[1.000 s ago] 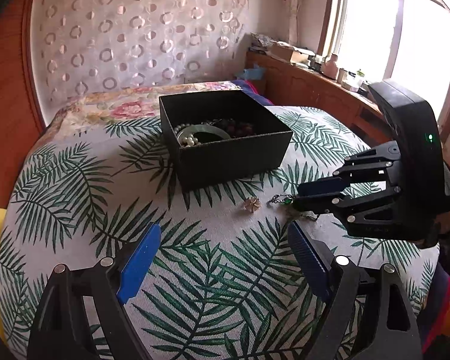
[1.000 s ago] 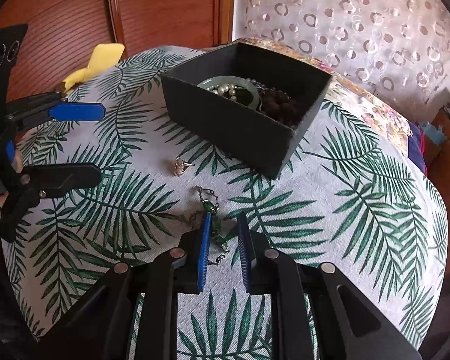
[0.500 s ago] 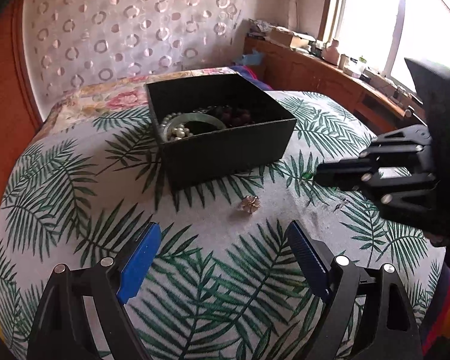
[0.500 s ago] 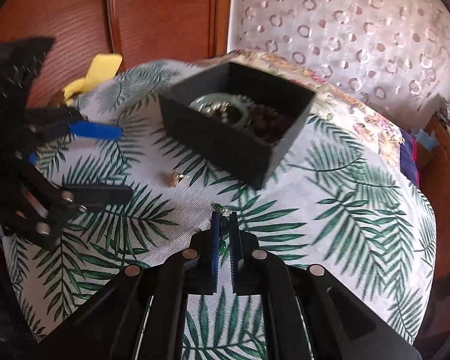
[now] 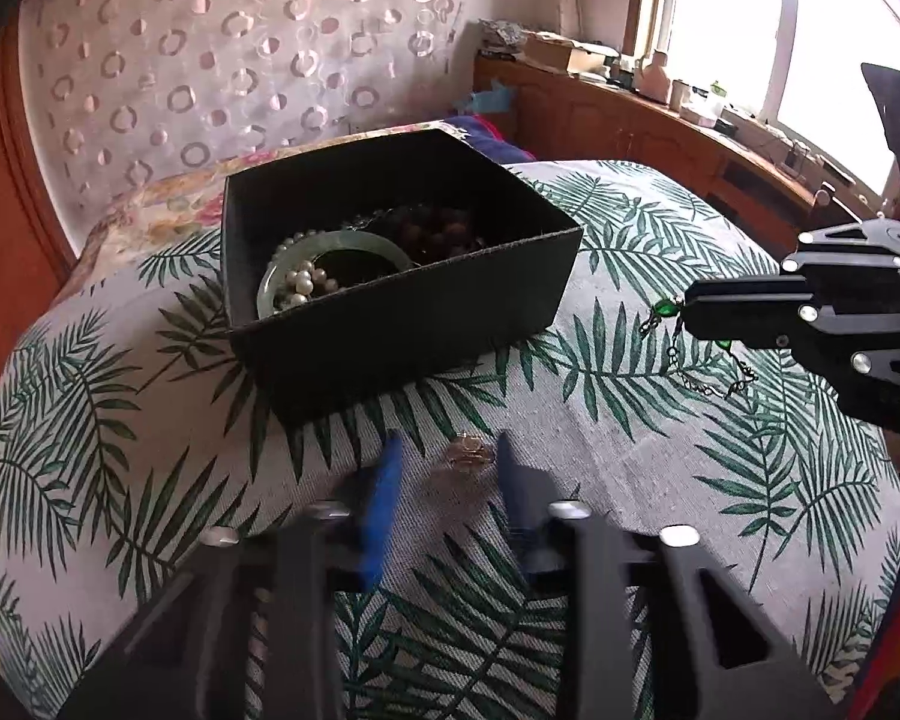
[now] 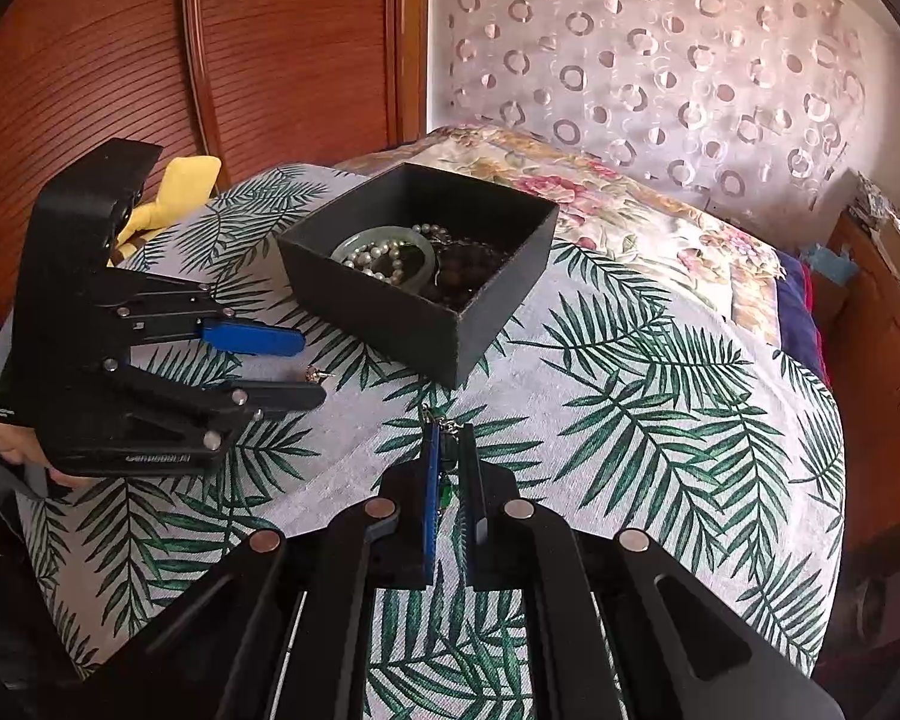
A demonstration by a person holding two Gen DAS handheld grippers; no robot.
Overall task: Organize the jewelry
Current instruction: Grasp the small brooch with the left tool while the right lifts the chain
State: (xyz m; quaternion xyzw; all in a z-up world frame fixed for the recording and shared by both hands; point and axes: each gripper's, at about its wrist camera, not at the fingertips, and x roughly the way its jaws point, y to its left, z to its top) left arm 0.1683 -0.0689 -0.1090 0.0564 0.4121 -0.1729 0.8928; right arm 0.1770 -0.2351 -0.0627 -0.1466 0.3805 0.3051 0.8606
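A black box (image 5: 402,300) sits open on the palm-leaf cloth (image 5: 660,480), and everything else can be placed from it. Inside lie a pale green bangle (image 5: 330,252), a string of pearls (image 5: 303,288) draped over the bangle's rim, and dark brown beads (image 5: 438,234) toward the box's far right corner. In front of the box's near corner, a small gold earring (image 5: 468,453) rests on the cloth between the blue pads of the left gripper (image 5: 444,468), whose jaws are closing around it, not visibly pressing it yet. To the right of the box, the right gripper (image 6: 448,450) is clamped on a thin chain with green stones (image 5: 669,315), which dangles from its tip clear of the cloth, near the box's right wall.
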